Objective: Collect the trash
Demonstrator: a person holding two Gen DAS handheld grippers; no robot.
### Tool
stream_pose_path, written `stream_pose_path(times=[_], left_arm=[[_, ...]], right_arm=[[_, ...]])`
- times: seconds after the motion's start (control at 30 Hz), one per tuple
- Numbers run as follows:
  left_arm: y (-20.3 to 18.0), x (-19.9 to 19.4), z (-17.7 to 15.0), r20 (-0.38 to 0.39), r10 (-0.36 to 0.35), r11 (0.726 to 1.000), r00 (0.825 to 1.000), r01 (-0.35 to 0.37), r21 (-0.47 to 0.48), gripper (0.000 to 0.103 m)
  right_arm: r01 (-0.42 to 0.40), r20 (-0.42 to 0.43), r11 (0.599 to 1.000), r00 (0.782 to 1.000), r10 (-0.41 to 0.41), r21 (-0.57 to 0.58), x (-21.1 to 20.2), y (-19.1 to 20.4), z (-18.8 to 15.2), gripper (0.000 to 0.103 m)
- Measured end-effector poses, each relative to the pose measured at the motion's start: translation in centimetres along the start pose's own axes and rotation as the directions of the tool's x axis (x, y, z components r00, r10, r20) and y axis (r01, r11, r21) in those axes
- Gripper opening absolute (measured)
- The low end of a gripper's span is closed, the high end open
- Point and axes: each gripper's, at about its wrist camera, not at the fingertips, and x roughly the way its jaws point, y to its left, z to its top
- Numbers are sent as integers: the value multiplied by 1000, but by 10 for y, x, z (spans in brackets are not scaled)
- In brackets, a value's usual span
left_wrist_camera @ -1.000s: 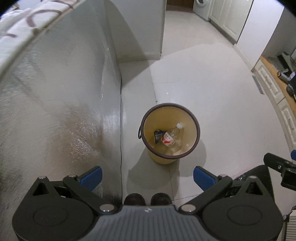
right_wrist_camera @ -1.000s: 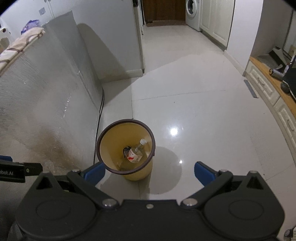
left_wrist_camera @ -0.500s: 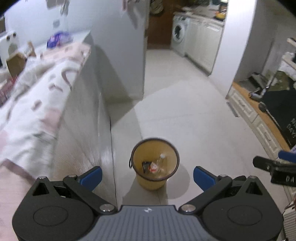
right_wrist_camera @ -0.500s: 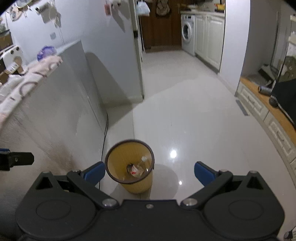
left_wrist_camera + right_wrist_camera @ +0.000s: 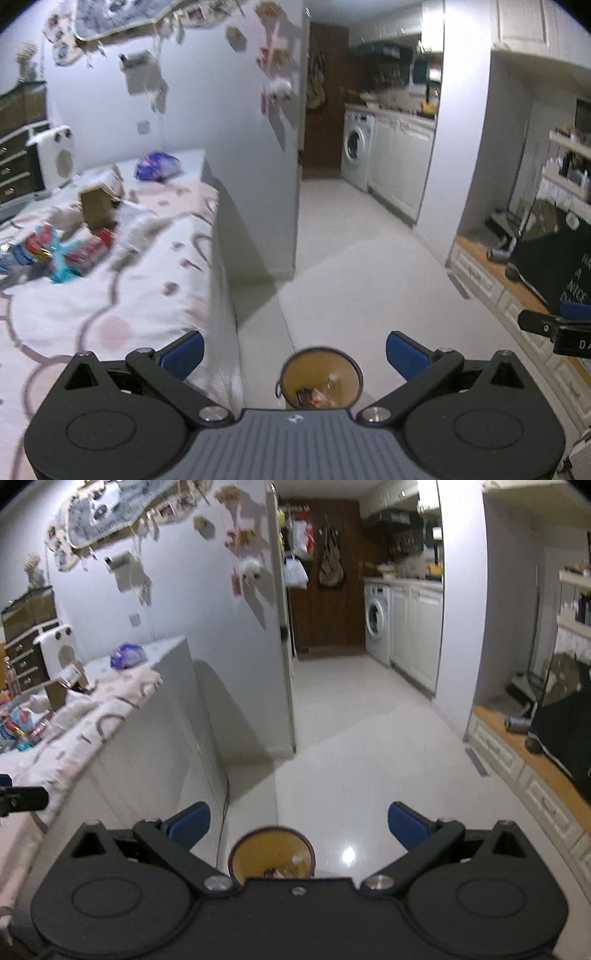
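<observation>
Both the left gripper (image 5: 294,350) and the right gripper (image 5: 298,821) are spread wide and empty. A fetching step is judged in hand: wrappers (image 5: 55,247), up and left of the left gripper, must be reached next. The yellow bin (image 5: 320,380), partly filled, sits just below.

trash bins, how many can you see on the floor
1: the yellow bin with a dark rim stands on the floor beside the counter's end, low in both wrist views. Others may be hidden behind the counter.
</observation>
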Motion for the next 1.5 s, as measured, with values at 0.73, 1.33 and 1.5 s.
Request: stream_pose_path(times=[0.73,1.33,1.5], left_arm=[[184,-51,8,154,214,975,965,-201,-94,103],[276,101,69,69,45,996,997,-39,-84,103],[296,144,75,56,30,996,998,-25,-84,103]], right_arm=[[-178,149,973,969,199,-144,10,137,23,103],[-274,133,947,945,298,-169,85,235,39,103],[-289,138,928,935,326,-233,113,253,47,103]])
